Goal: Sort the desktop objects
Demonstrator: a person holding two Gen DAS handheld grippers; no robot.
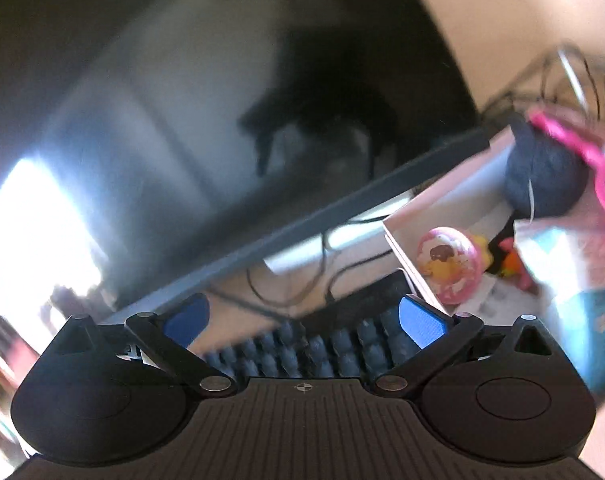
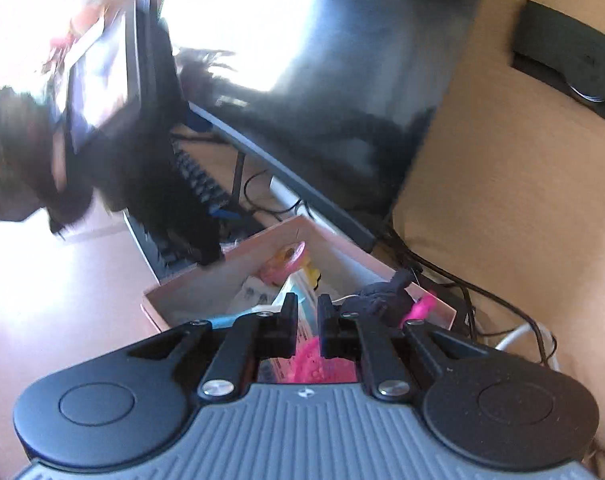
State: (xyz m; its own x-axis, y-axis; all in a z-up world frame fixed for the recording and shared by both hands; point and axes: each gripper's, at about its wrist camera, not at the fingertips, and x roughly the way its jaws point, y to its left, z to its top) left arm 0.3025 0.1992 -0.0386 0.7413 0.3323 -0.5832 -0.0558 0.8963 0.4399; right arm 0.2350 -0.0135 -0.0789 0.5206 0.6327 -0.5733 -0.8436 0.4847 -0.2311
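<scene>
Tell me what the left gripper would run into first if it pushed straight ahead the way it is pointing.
Most likely the keyboard, which lies directly between the open jaws of the left gripper. Beyond it stands the monitor. Depth is uncertain in this blurred fisheye view.

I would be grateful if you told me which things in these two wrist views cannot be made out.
- Left wrist view: the pink object beside the dark ball is motion-blurred and cut by the right edge.
- Right wrist view: whether the right gripper pinches anything; the box contents lie behind its fingers.
- Right wrist view: the dark shape at left is smeared by blur.
- Both: the monitor shows only glare.
</scene>
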